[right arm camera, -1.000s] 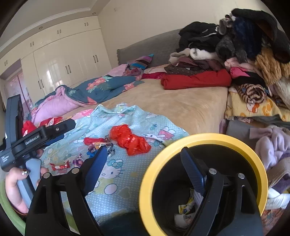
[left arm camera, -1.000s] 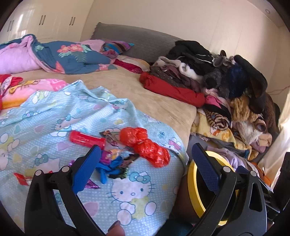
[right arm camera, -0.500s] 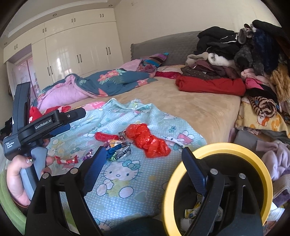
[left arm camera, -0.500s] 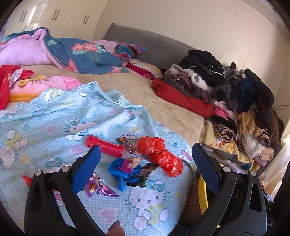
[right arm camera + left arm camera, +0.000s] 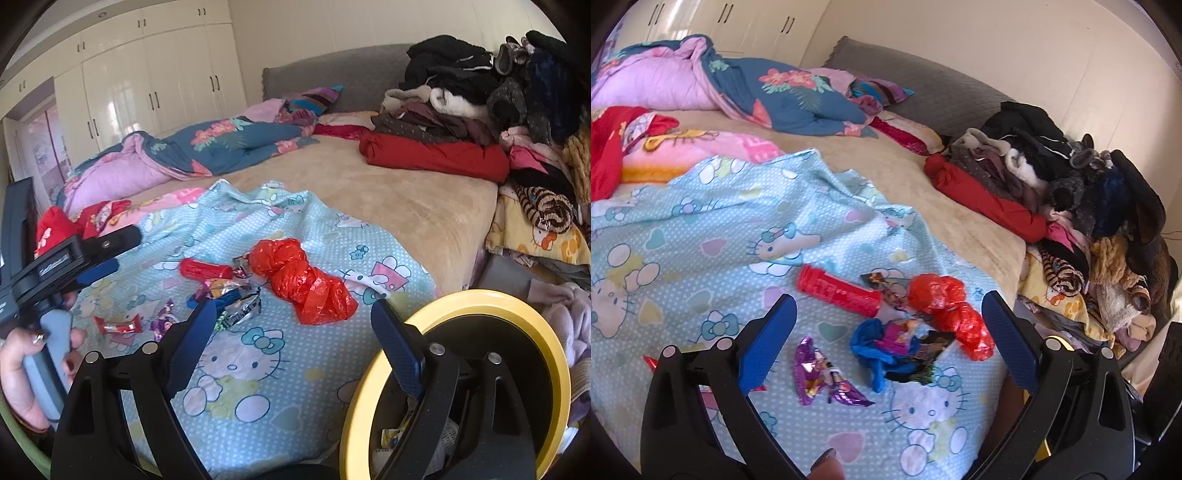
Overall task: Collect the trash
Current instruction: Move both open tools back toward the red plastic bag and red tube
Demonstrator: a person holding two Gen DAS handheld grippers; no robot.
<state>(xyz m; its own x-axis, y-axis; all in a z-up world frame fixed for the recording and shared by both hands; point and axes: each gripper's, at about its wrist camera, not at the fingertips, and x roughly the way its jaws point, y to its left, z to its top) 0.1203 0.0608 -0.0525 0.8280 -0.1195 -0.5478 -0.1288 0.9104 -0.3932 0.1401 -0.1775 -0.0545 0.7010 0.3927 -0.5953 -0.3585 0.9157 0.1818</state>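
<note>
Trash lies on a light blue Hello Kitty sheet (image 5: 701,229): a crumpled red plastic bag (image 5: 949,310), a red tube (image 5: 838,291), a blue wrapper bundle (image 5: 886,347), a purple foil wrapper (image 5: 820,373) and a small red wrapper (image 5: 118,325). The red bag (image 5: 303,280) and red tube (image 5: 205,269) also show in the right wrist view. A bin with a yellow rim (image 5: 554,354) stands at the bed's edge with scraps inside. My left gripper (image 5: 886,339) is open and empty, just before the wrappers. My right gripper (image 5: 291,332) is open and empty, between sheet and bin.
A tall pile of clothes (image 5: 1089,206) fills the bed's right side, with a red roll (image 5: 982,199) at its foot. A blue floral quilt (image 5: 783,99) and pink blankets lie at the back left. White wardrobes (image 5: 147,85) line the far wall.
Both grippers have swung left, away from the bin and toward the trash on the sheet. The wrappers now sit between the left gripper's fingers in view. Both stay open.
</note>
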